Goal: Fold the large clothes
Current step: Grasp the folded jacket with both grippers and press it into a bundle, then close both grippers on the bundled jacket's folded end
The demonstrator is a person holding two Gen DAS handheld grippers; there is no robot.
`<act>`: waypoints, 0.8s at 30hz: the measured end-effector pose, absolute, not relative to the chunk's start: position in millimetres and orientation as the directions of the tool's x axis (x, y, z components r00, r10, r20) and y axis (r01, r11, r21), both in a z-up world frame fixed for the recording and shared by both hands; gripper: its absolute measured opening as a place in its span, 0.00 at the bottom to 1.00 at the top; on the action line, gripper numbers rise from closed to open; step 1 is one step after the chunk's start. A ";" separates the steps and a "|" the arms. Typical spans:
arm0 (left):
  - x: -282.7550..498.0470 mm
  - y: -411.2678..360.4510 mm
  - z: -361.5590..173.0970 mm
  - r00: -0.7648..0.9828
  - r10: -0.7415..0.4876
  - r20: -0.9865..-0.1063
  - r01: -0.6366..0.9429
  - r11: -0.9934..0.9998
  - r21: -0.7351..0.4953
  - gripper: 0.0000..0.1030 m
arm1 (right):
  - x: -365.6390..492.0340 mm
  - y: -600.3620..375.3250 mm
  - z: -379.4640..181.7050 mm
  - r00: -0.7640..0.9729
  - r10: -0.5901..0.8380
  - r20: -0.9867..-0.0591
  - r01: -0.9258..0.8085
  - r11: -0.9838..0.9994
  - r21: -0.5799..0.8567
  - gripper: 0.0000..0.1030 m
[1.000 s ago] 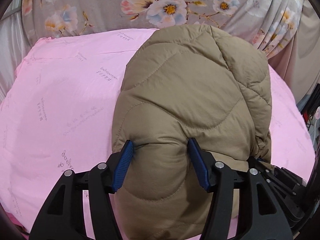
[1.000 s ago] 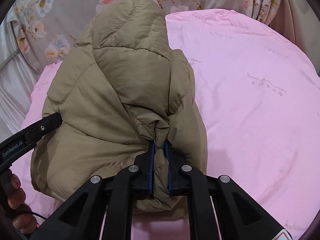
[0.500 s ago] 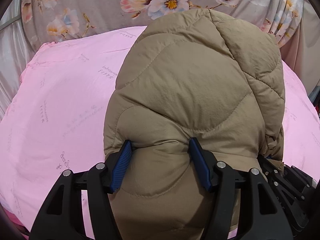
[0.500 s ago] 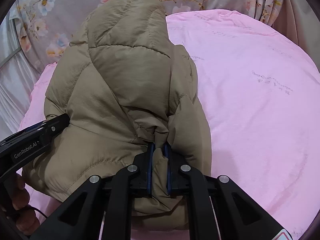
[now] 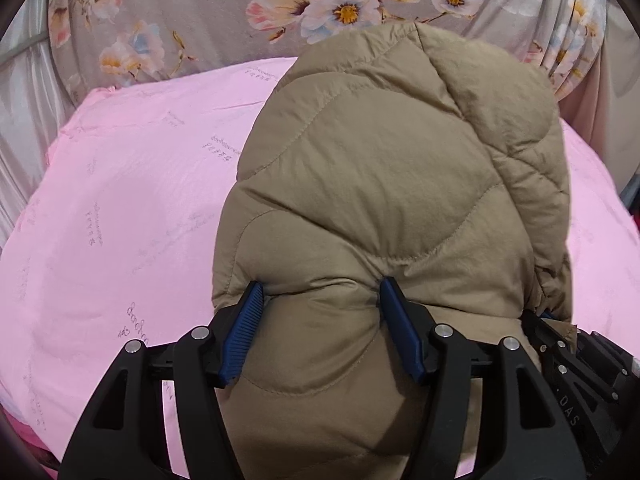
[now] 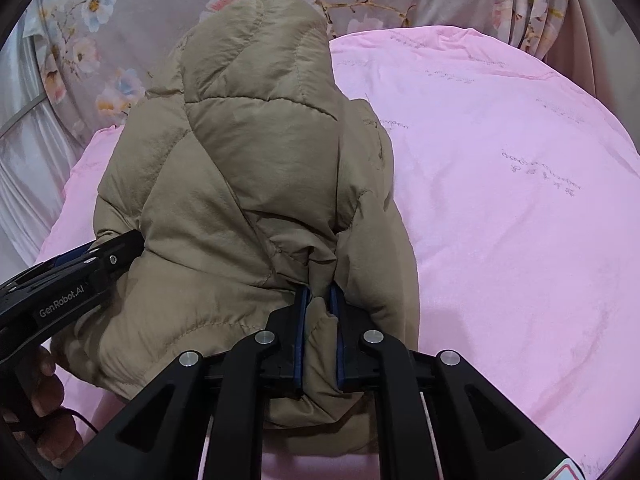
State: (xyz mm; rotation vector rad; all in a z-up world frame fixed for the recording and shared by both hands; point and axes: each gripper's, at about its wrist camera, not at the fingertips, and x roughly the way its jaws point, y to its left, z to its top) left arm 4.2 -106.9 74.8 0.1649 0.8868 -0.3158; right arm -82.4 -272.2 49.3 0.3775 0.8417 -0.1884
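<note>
Left wrist view shows the change most plainly — the tan puffer jacket [image 5: 384,208] now bulks larger and reaches higher against the floral curtain [image 5: 240,12] than it did a second ago, its far edge lifted off the pink bedspread [image 5: 120,208] and crowding toward the camera. That reads as the near part of the jacket being carried up and over for a fold, though the fold is not yet laid down; the far half still stands as a rounded hump. The left gripper [image 5: 320,328] holds a thick quilted roll of the jacket between widely spaced blue pads [image 5: 244,332], which dent the padding on both sides. In the right wrist view, the right gripper [image 6: 319,332] pinches a thin bunched fold of the jacket between nearly closed jaws; they have just been opening a little, yet the cloth is still pressed between the pads. Both tools point steeply downward toward the bed from the near side, side by side, the left one visible at the left edge of the right view with a hand [image 6: 44,412] wrapped around its handle. The jacket sits on the left-centre of the bedspread — the right half of the bed lies bare and pink.
</note>
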 end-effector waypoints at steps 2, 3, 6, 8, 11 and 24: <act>5.3 -92.3 91.2 0.569 -0.257 -0.781 0.351 0.935 -0.052 0.57 | -91.9 -270.2 80.5 0.697 -0.047 -0.715 0.295 0.928 0.226 0.15; 7.1 -85.3 104.2 0.575 -0.281 -0.768 0.355 0.932 -0.075 0.57 | -93.4 -269.8 94.6 0.716 -0.061 -0.695 0.288 0.934 0.214 0.17; 20.3 -75.3 140.0 0.623 -0.293 -0.725 0.346 0.935 -0.080 0.56 | -83.3 -272.2 141.7 0.764 -0.070 -0.642 0.266 0.940 0.214 0.26; 35.2 -74.1 159.9 0.649 -0.291 -0.703 0.333 0.940 -0.081 0.56 | -64.7 -276.6 163.0 0.781 -0.046 -0.623 0.253 0.935 0.247 0.36; 64.5 -81.3 177.7 0.676 -0.242 -0.696 0.292 0.955 -0.049 0.56 | -27.3 -280.7 175.0 0.771 -0.042 -0.636 0.262 0.931 0.256 0.43; 139.8 -134.2 122.0 0.545 -0.229 -0.806 0.307 0.950 -0.062 0.57 | 66.9 -302.0 95.2 0.618 -0.057 -0.784 0.370 0.901 0.227 0.22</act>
